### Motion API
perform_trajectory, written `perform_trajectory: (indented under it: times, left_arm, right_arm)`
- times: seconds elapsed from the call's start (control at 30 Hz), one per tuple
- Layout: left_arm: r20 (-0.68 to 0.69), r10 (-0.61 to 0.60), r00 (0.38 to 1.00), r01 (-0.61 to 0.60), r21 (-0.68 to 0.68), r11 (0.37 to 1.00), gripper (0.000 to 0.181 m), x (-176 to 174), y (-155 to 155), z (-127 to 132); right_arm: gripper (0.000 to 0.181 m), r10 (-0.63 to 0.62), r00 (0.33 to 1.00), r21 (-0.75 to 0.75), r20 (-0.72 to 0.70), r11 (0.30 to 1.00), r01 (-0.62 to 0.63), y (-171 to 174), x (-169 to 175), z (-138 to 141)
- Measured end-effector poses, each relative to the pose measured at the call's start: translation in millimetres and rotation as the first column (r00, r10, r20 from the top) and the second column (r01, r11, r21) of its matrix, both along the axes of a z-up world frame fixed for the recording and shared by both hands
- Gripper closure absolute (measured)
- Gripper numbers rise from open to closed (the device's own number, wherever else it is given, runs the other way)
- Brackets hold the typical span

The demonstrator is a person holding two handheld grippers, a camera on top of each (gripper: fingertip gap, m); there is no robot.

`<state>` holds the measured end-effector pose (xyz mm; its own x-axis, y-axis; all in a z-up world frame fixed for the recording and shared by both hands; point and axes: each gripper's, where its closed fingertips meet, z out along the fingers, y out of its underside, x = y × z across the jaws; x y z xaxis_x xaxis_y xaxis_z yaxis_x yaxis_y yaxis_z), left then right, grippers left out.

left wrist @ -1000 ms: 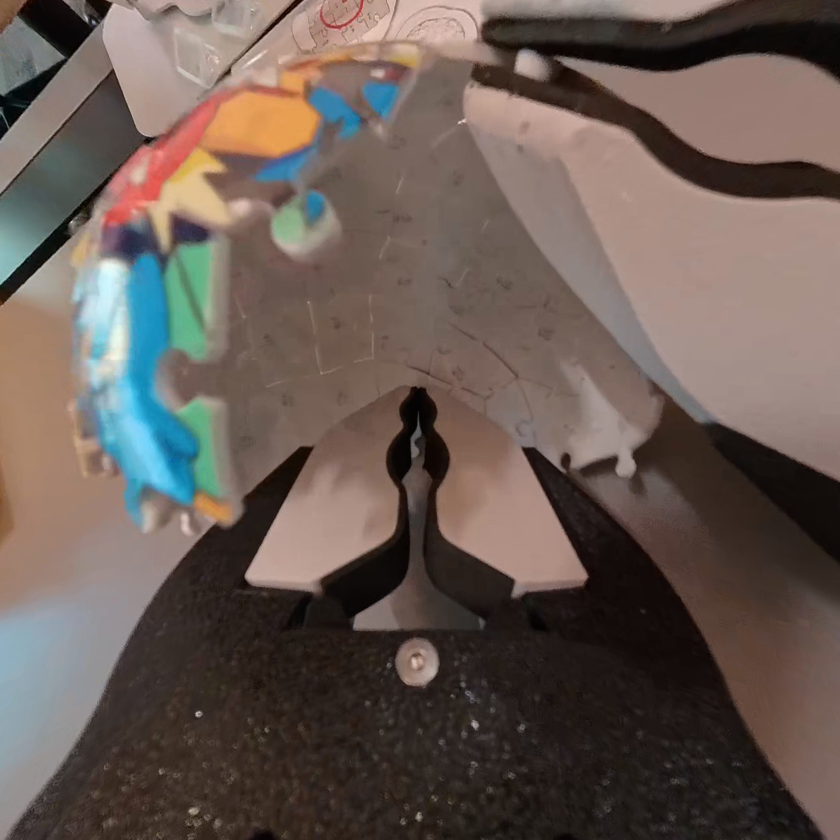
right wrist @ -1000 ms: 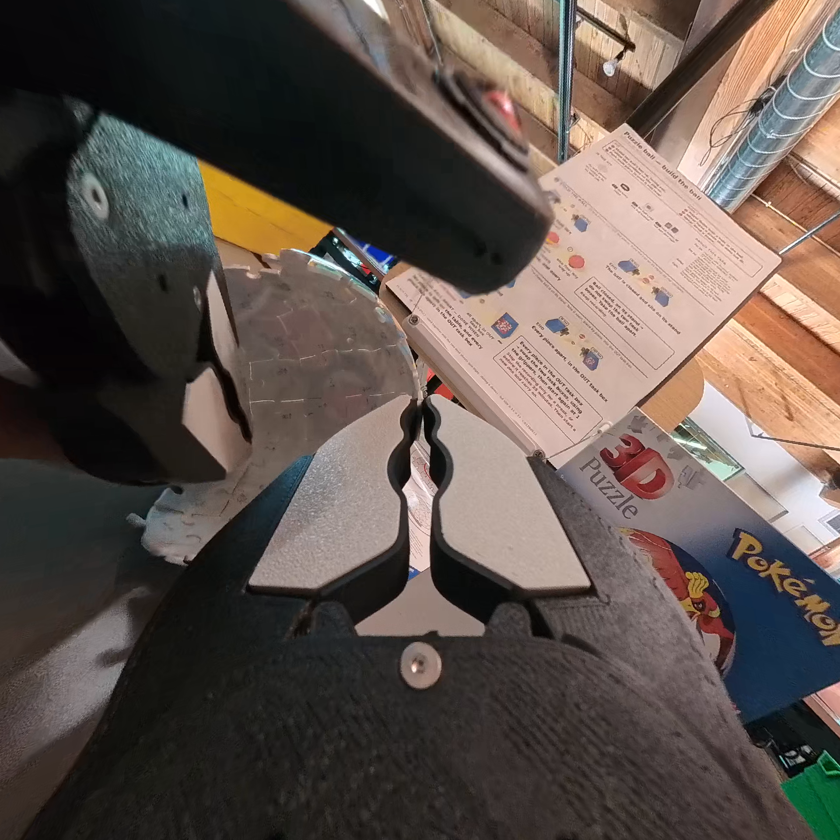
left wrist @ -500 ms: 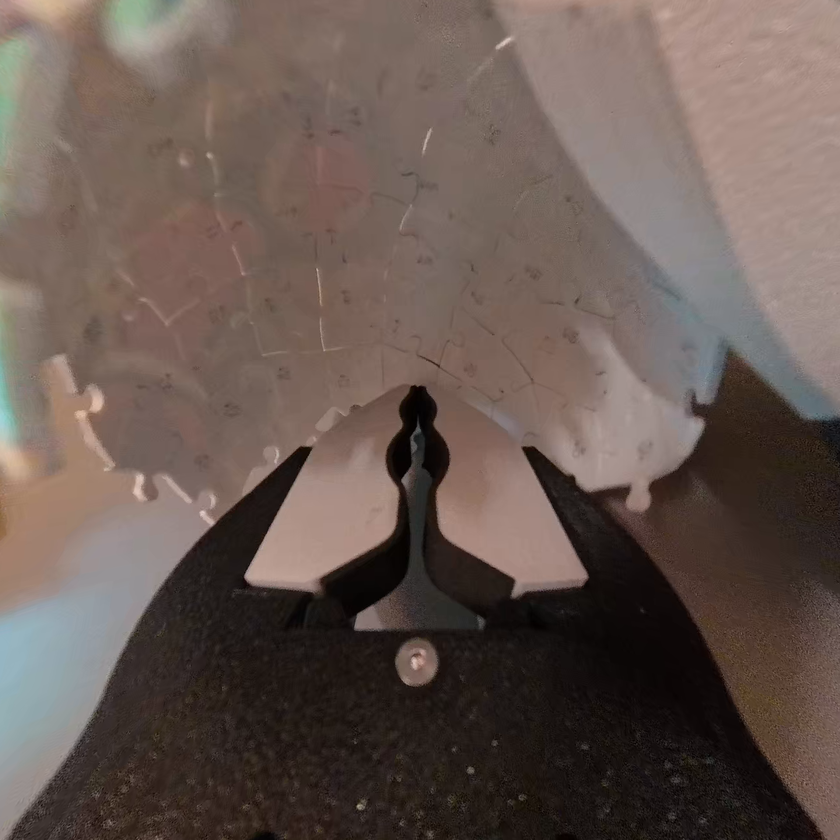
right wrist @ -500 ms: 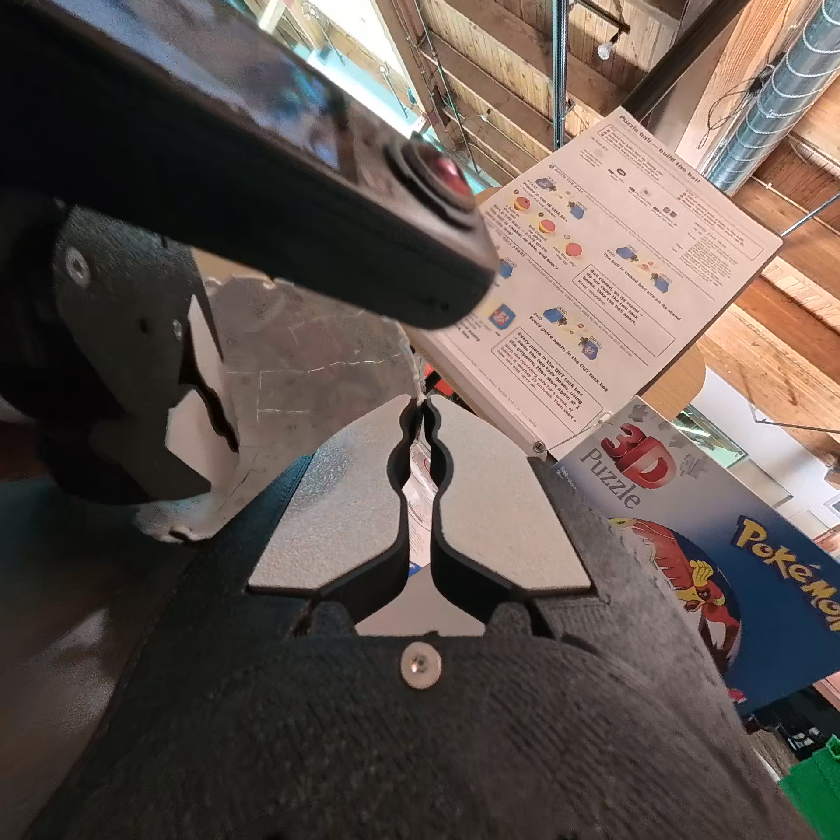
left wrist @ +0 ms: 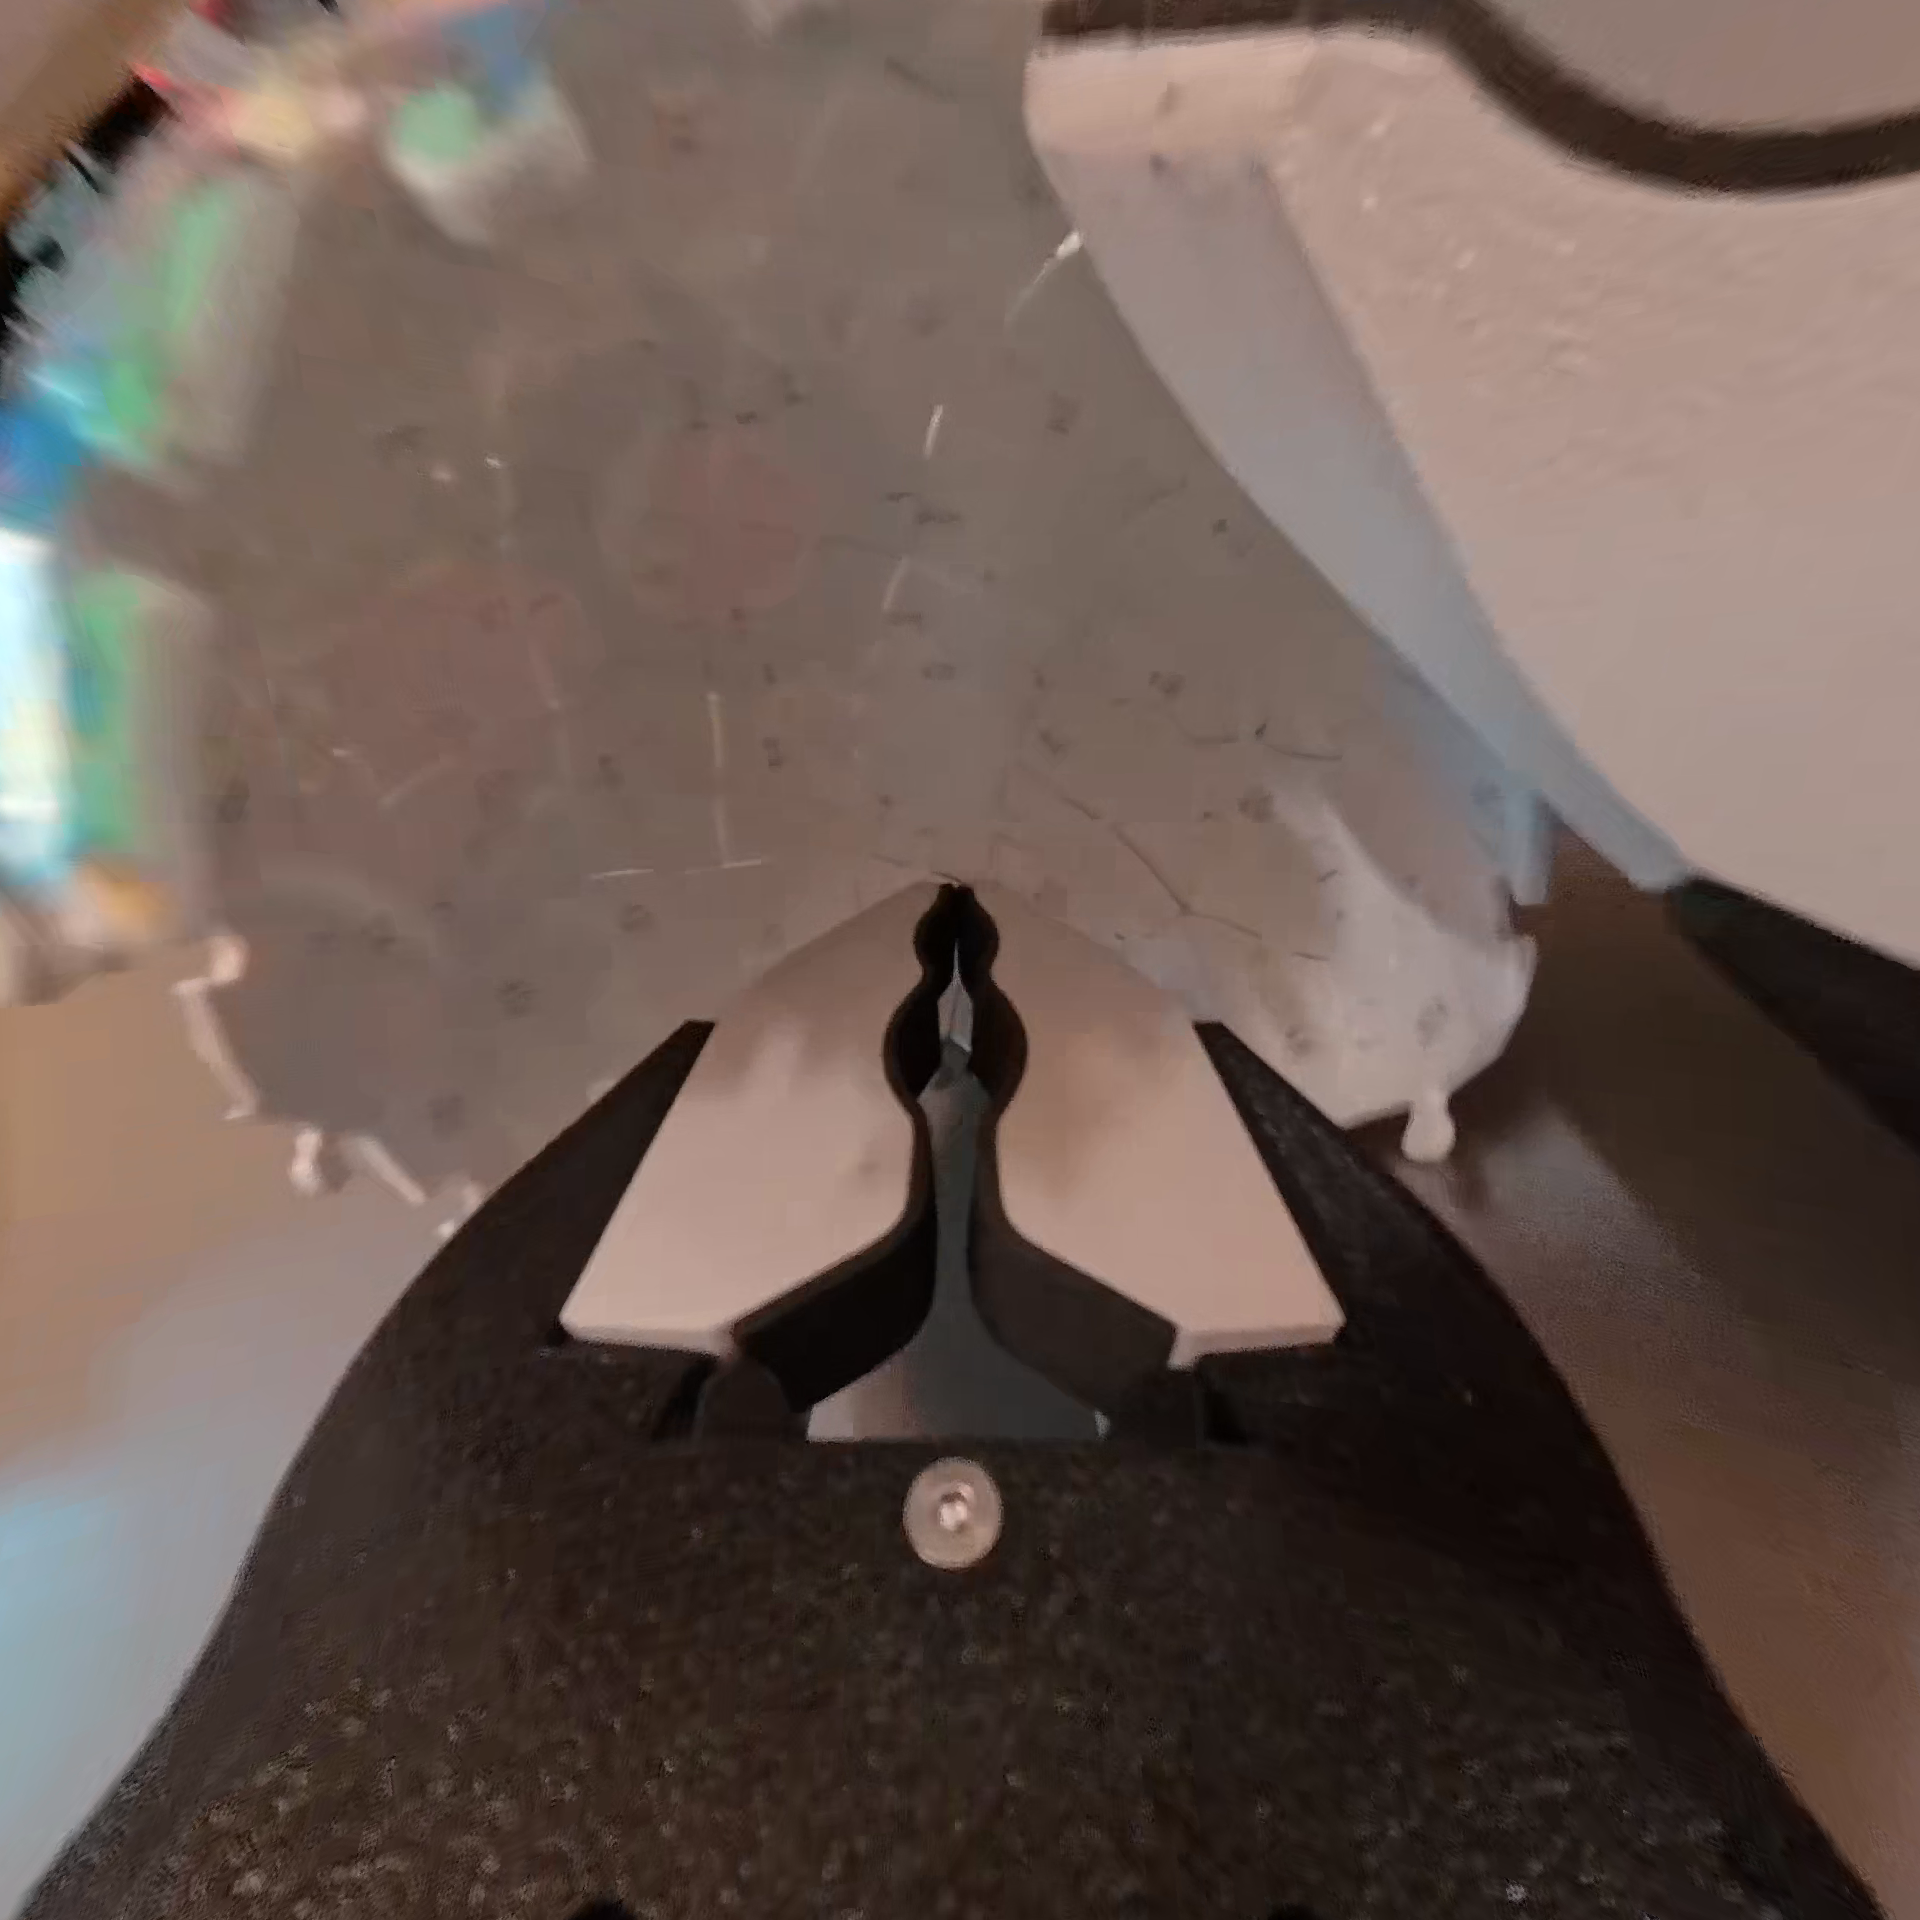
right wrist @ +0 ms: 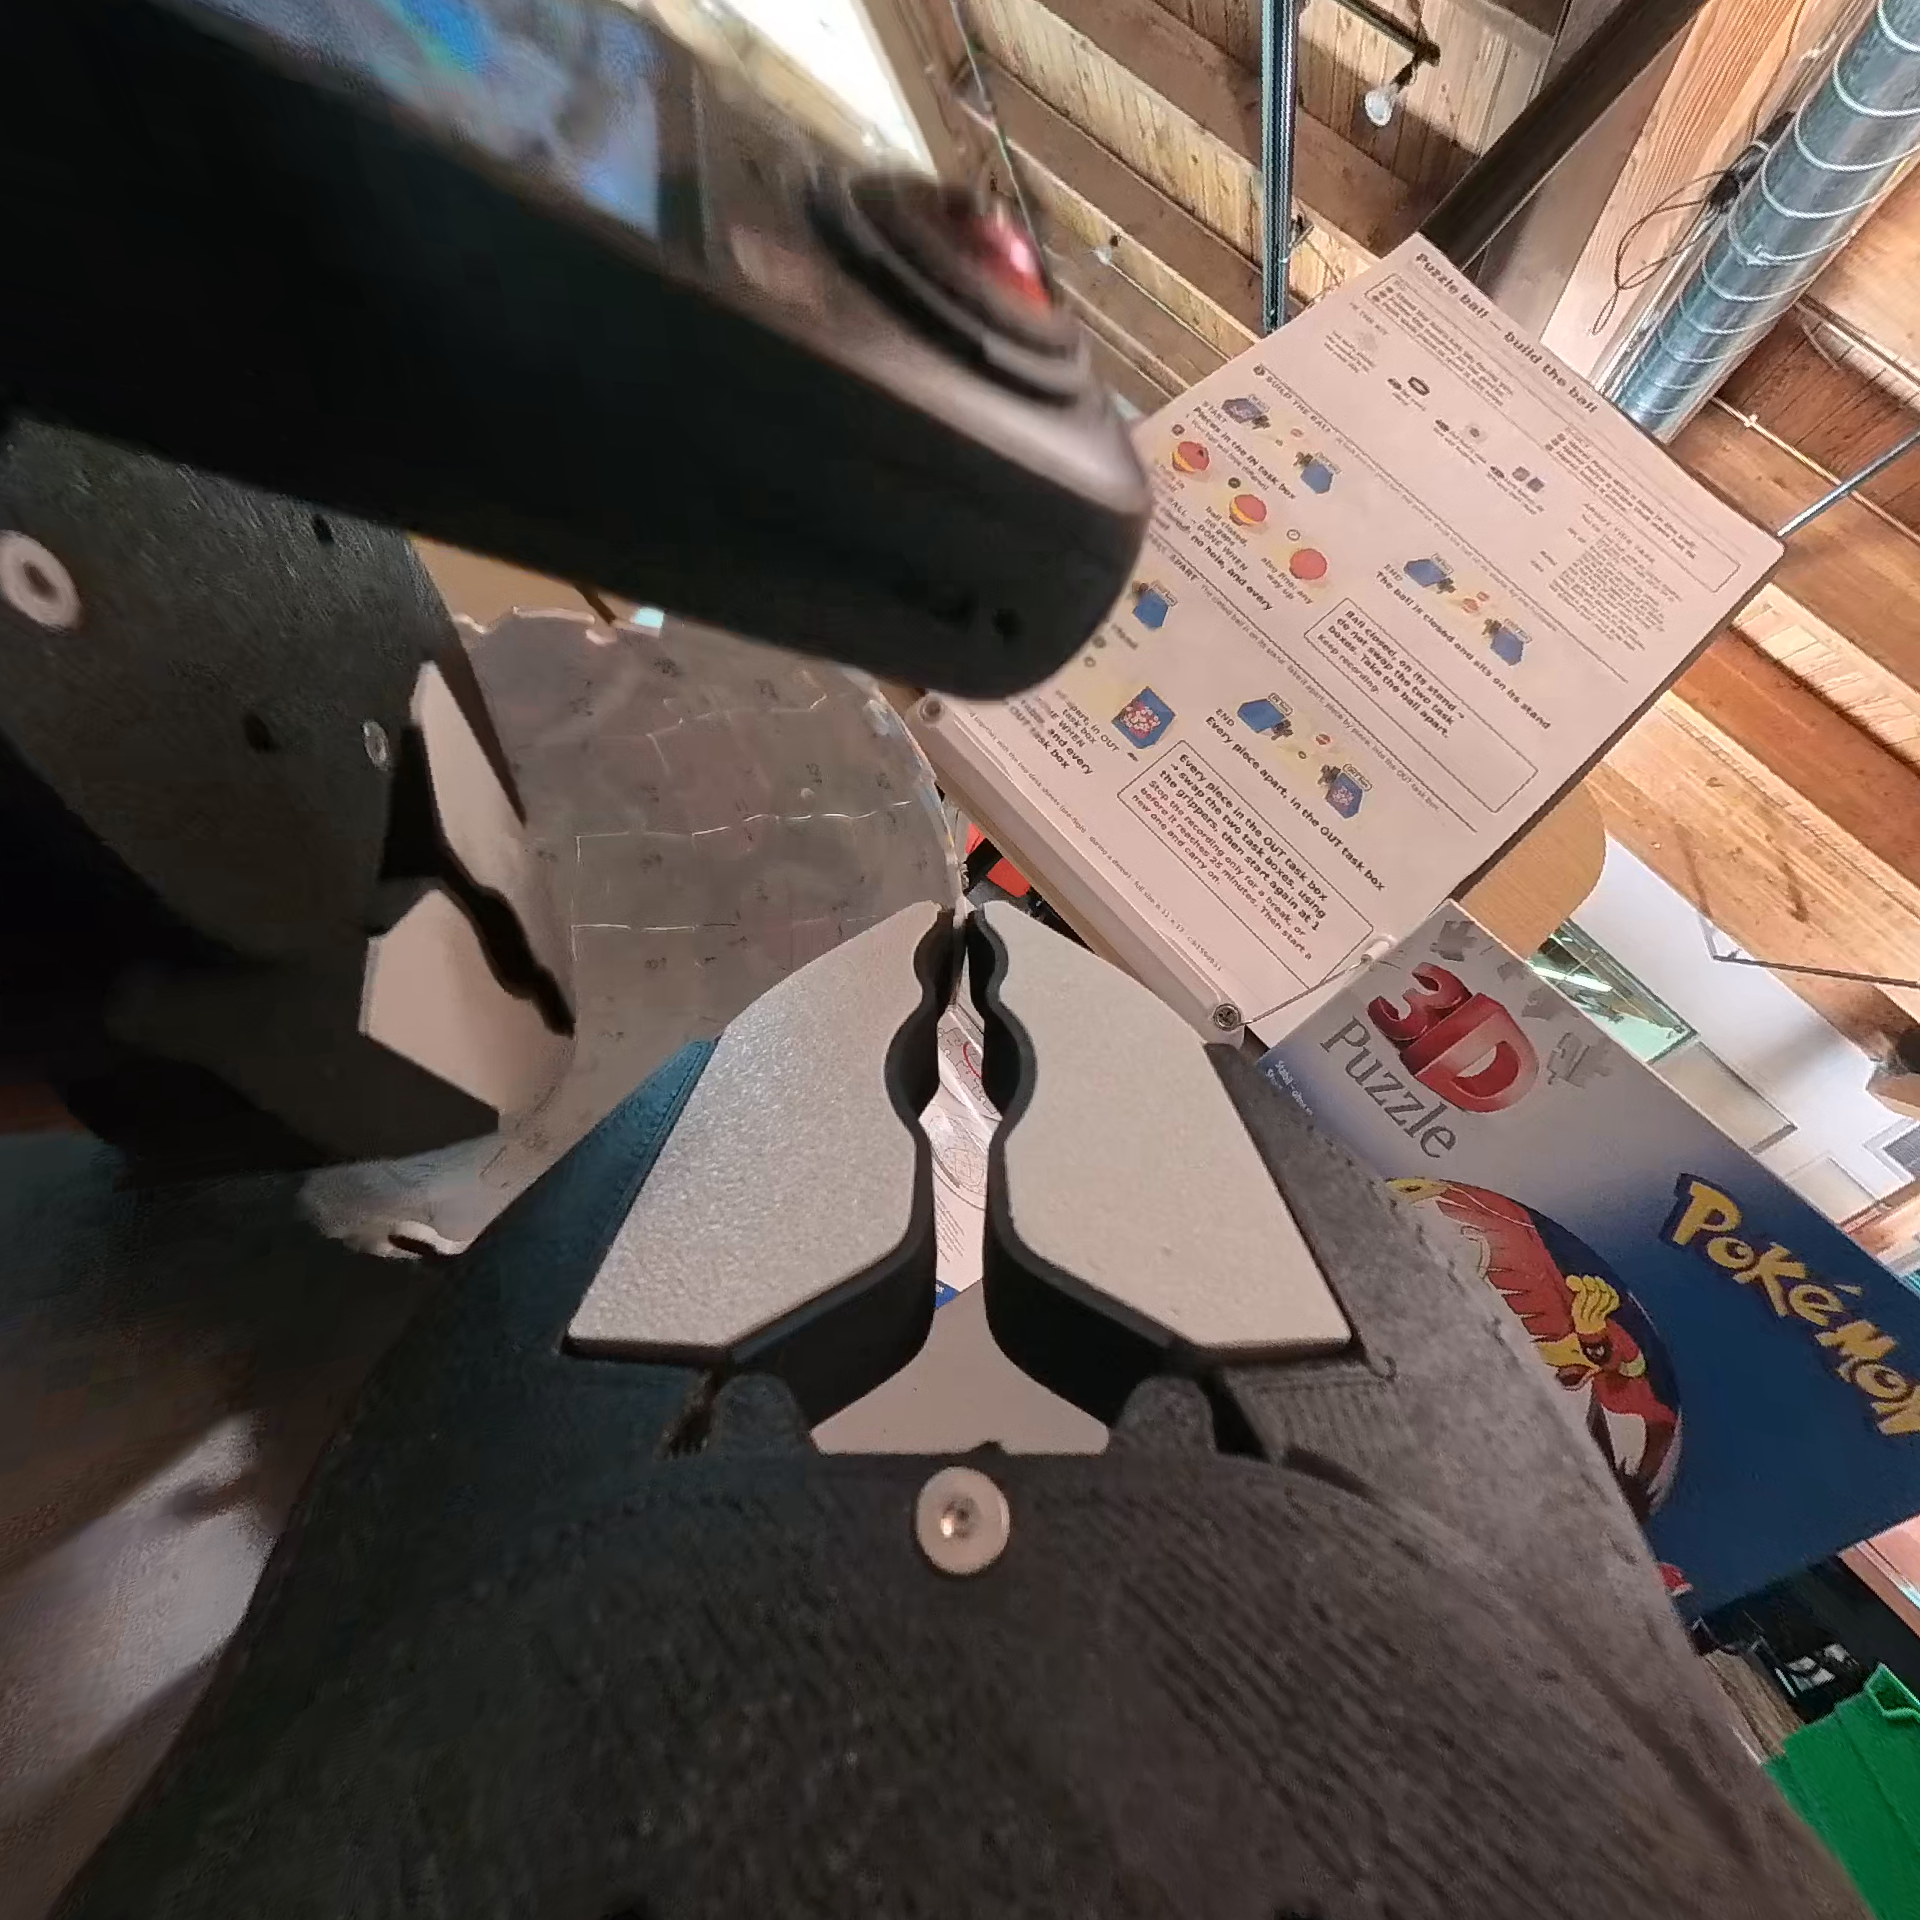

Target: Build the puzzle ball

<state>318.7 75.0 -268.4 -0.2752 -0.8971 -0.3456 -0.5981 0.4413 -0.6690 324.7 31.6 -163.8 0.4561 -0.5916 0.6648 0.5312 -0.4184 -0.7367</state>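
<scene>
Up close, the left tongs [left wrist: 954,902] are pinched together on the rim of the partly built puzzle ball [left wrist: 727,582], a curved shell seen from its grey inside. Only the left view catches its coloured outer edge, blurred. The right tongs [right wrist: 958,914], nearly together, nip the shell's edge; behind stand an instruction sheet [right wrist: 1382,644] and a blue puzzle box [right wrist: 1621,1268].
</scene>
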Motion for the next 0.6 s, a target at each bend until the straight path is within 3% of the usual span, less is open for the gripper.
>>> perform_trajectory:
  times: [0.23, 0.43, 0.6]
  left_arm:
    - [-0.088, 0.026, 0.996, -0.027, -0.021, 0.999, 0.181, 0.4, -0.8, -6.7]
    - [-0.061, 0.001, 0.998, -0.003, -0.034, 0.999, 0.181, -0.5, -2.0, -5.0]
    - [0.13, -0.059, 0.99, 0.071, -0.09, 0.993, 0.176, -3.8, -6.8, 31.0]
  right_arm:
    - [0.179, -0.012, 1.0, 0.01, -0.026, 1.0, 0.013, -1.7, 5.1, -1.6]
    - [0.179, -0.023, 0.999, 0.005, -0.031, 1.0, 0.023, -0.9, 8.0, -2.5]
    - [0.178, -0.032, 0.997, -0.005, -0.065, 0.999, 0.031, -1.8, 12.7, -4.5]
